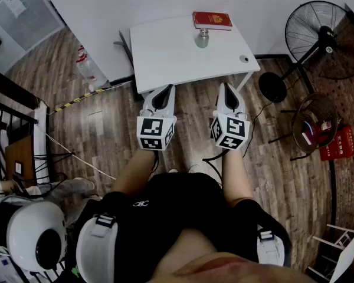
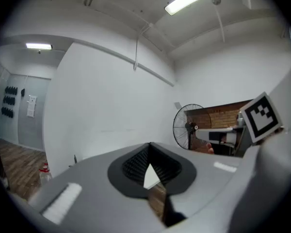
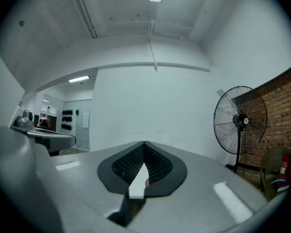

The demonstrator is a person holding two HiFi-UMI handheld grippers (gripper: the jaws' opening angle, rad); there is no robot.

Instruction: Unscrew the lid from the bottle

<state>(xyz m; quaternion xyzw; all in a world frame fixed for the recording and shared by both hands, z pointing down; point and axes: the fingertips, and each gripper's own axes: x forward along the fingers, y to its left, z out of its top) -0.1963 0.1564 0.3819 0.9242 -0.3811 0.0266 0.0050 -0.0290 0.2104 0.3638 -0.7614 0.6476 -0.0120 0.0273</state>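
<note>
In the head view a small bottle with a silvery lid stands upright near the far edge of the white table, in front of a red booklet. A small round grey object lies near the table's right corner. My left gripper and right gripper hang side by side over the floor just before the table's near edge, well short of the bottle. Both are shut and hold nothing. The left gripper and right gripper point up at white wall and ceiling in their own views; the bottle is hidden there.
A black standing fan stands right of the table, with a wicker basket and a red box nearer me. A plastic water bottle and cables lie on the wooden floor at the left. A white rounded device sits lower left.
</note>
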